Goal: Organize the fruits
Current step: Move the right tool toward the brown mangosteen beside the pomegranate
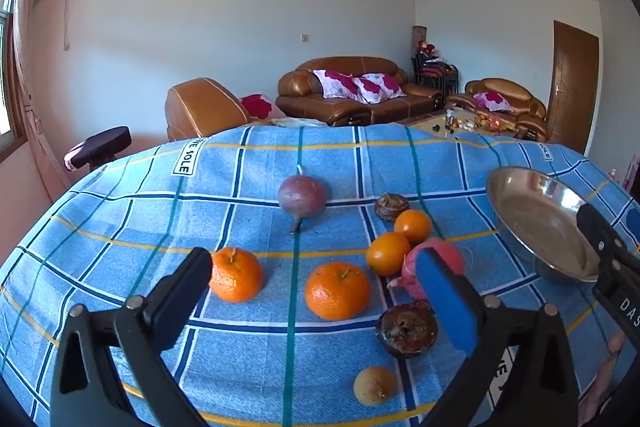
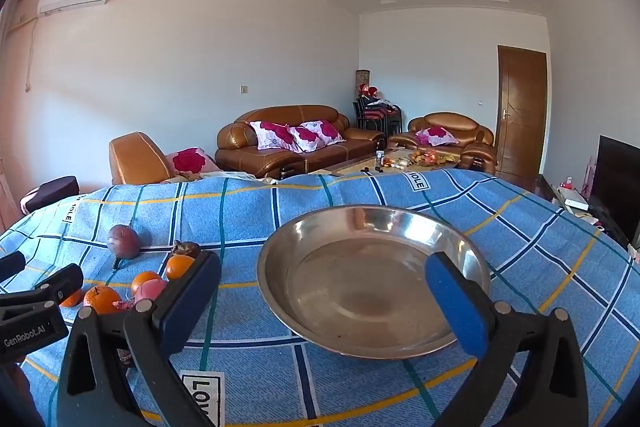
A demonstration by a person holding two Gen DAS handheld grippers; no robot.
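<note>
Several fruits lie on the blue checked tablecloth [image 1: 120,227]. Two big oranges [image 1: 236,274] [image 1: 337,290] sit closest to my left gripper [image 1: 316,291], which hangs wide open above them with nothing between its fingers. Two smaller oranges [image 1: 387,253] [image 1: 413,225], a pink fruit [image 1: 436,259], a purple fruit [image 1: 302,201], two dark brown fruits [image 1: 407,333] [image 1: 391,206] and a small yellowish one [image 1: 375,385] lie around. The steel bowl [image 2: 280,291] stands empty at the right. My right gripper [image 2: 324,291] is wide open over its near rim, holding nothing.
The table's far edge drops off toward brown leather sofas [image 2: 296,139] and a low coffee table [image 2: 400,161] with clutter. A dark stool [image 1: 100,147] stands left of the table. A wooden door [image 2: 520,115] and a black screen [image 2: 618,179] are at the right.
</note>
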